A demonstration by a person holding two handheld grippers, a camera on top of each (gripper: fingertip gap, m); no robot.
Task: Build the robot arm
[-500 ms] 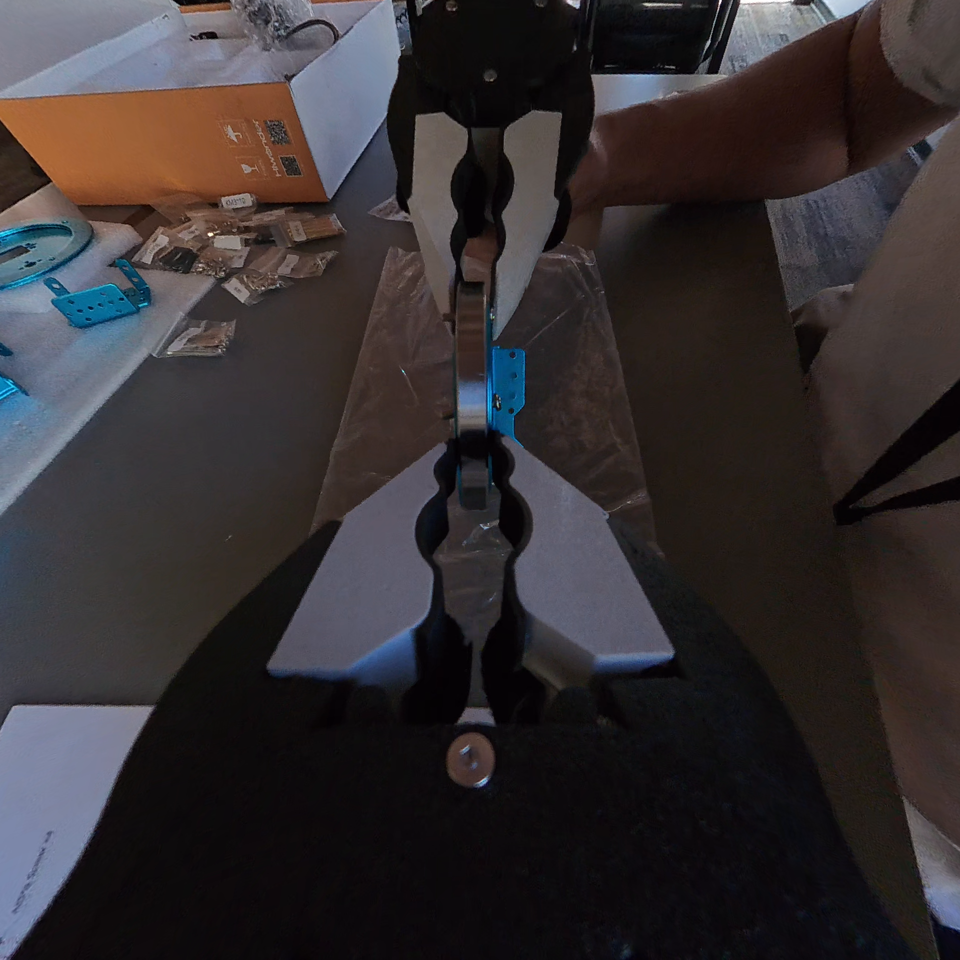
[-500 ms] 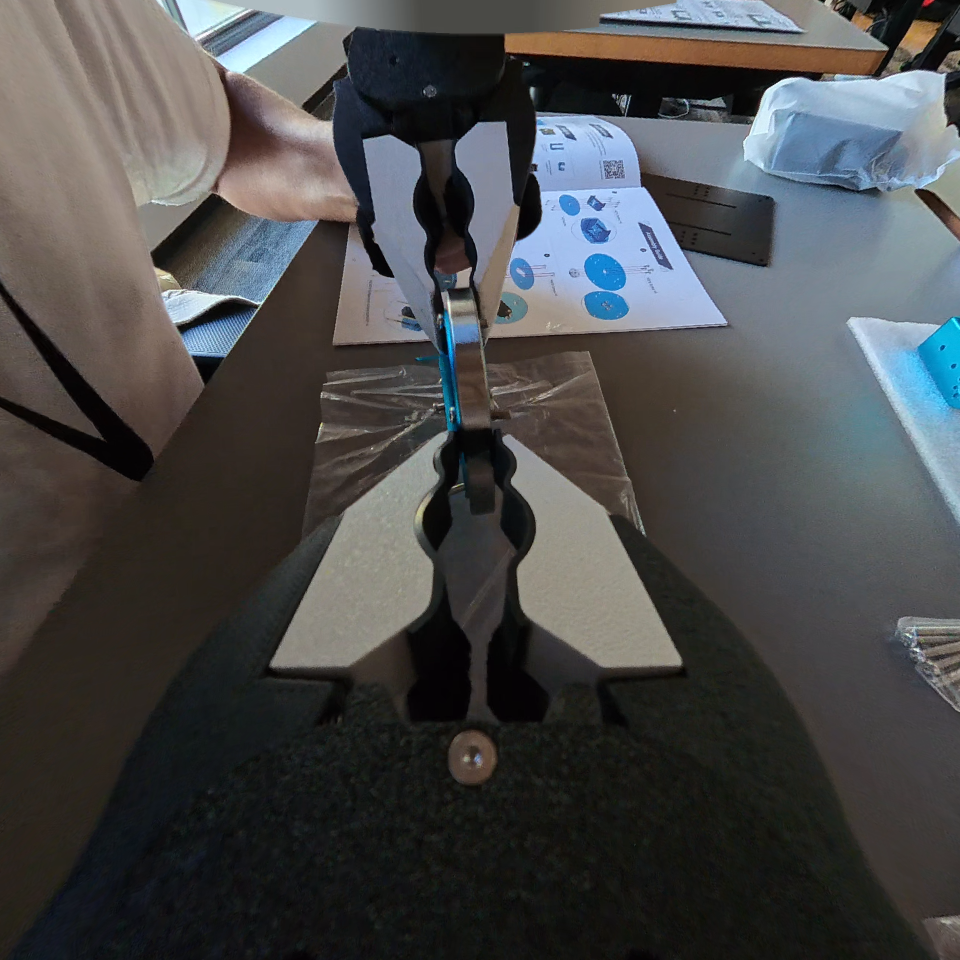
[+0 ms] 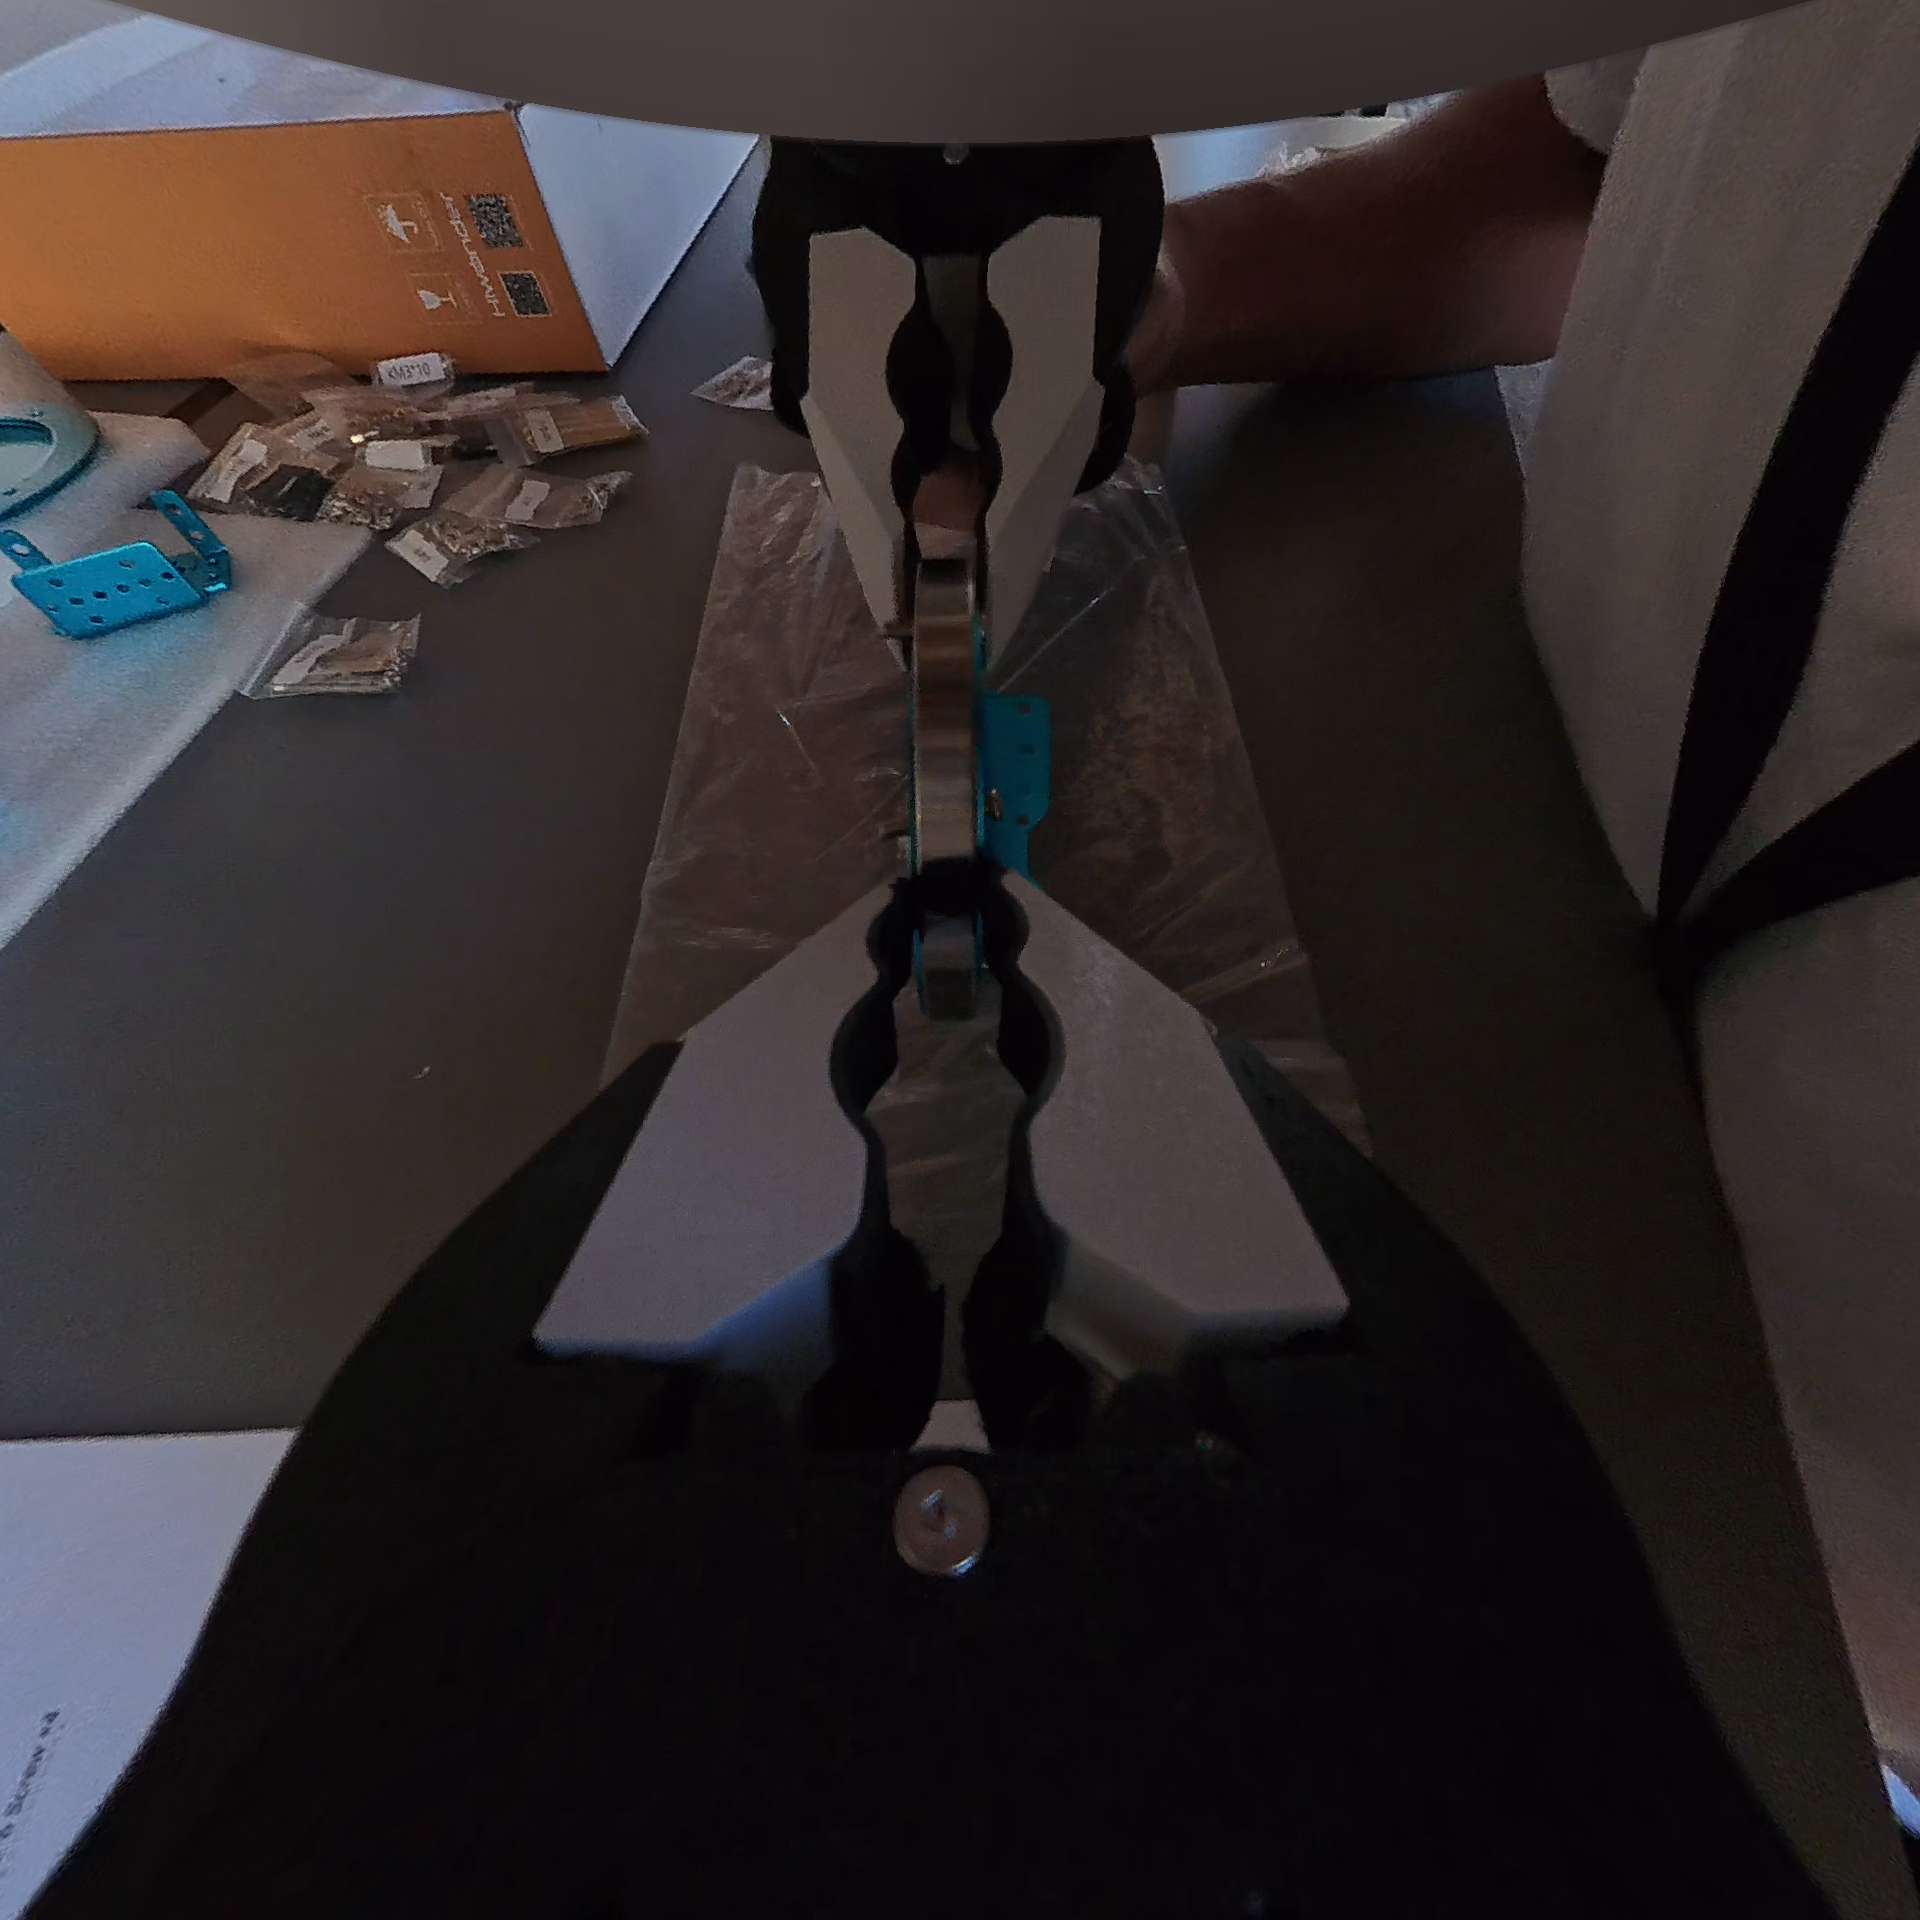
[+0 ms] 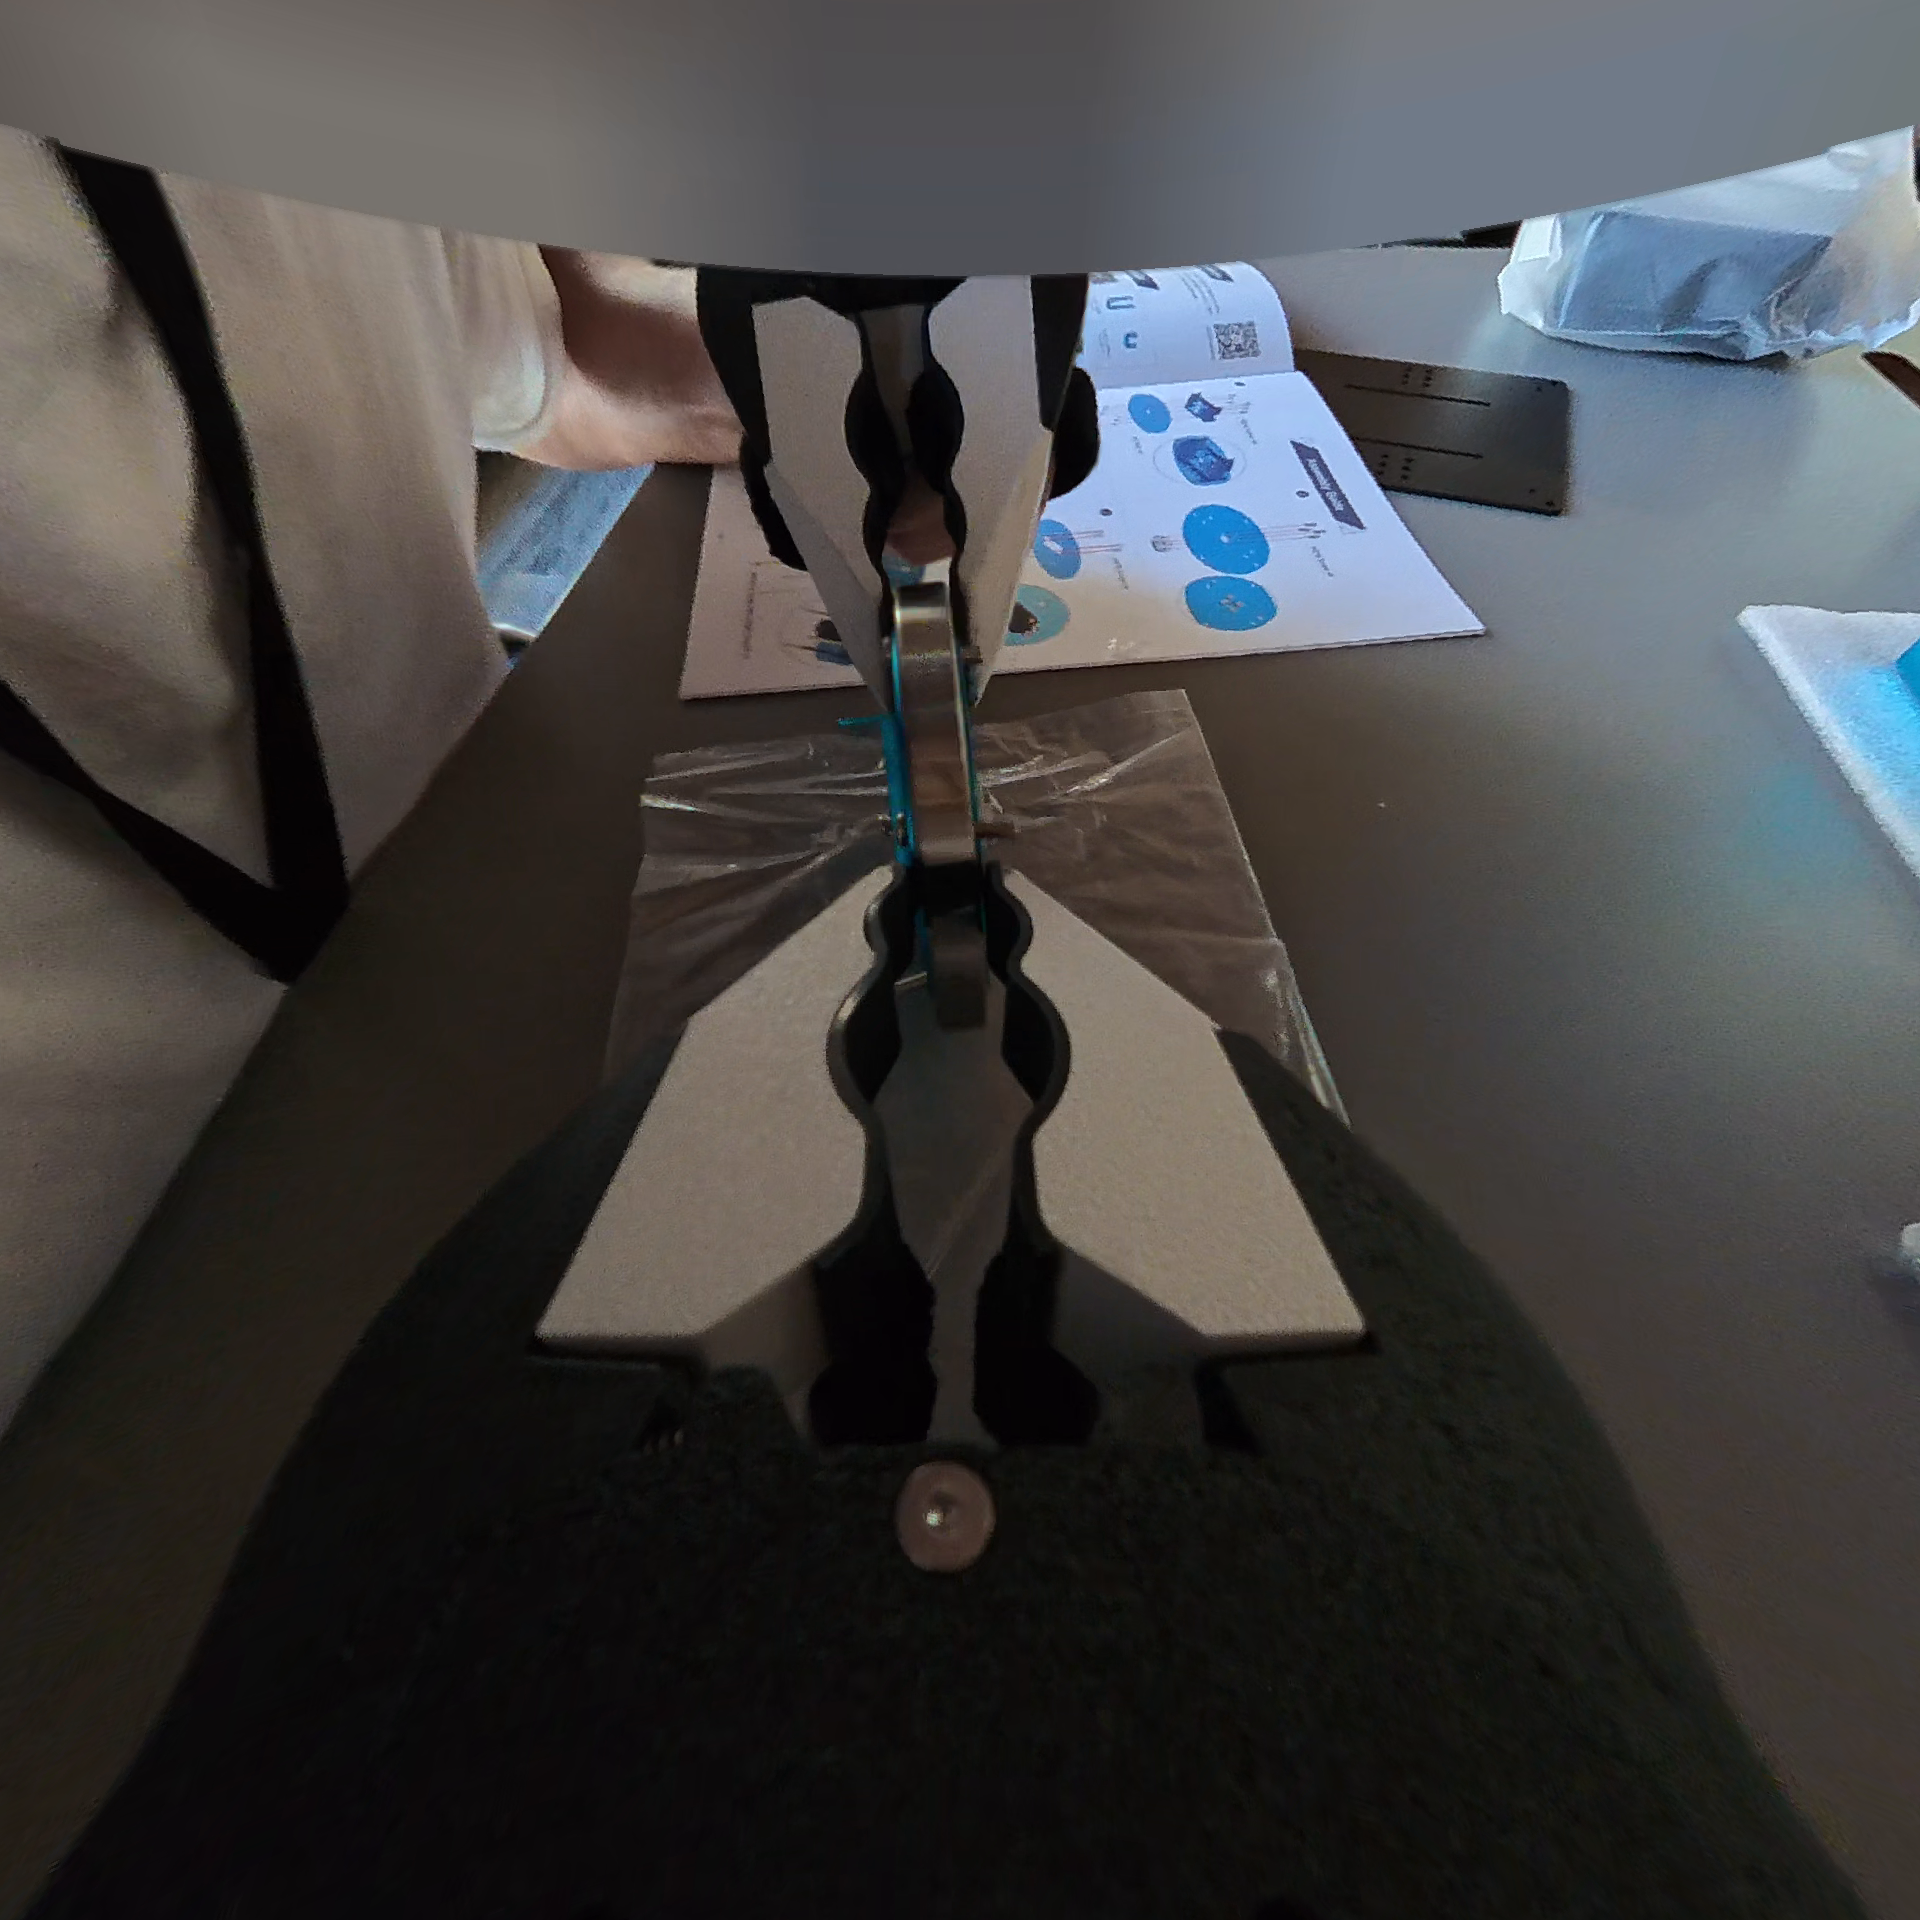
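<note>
Dark tabletop carries everything. Far left in the left wrist view: orange and white cardboard box, w/ a scatter of small hardware bags in front and a blue perforated bracket on white foam. Right wrist view: open instruction booklet, black perforated plate behind it, white plastic-wrapped bundle far right. Clear plastic bag lies flat under the tools.

Left tool & right tool face each other, tips pointing head-on, each clenched on an opposite rim of one round metal disc assy: steel ring sandwiched w/ blue plates, held edge-on above the bag. Its long axis runs straight between the two tools, so both are equally near. Small blue bracket sticks out on the left view's right side.
</note>
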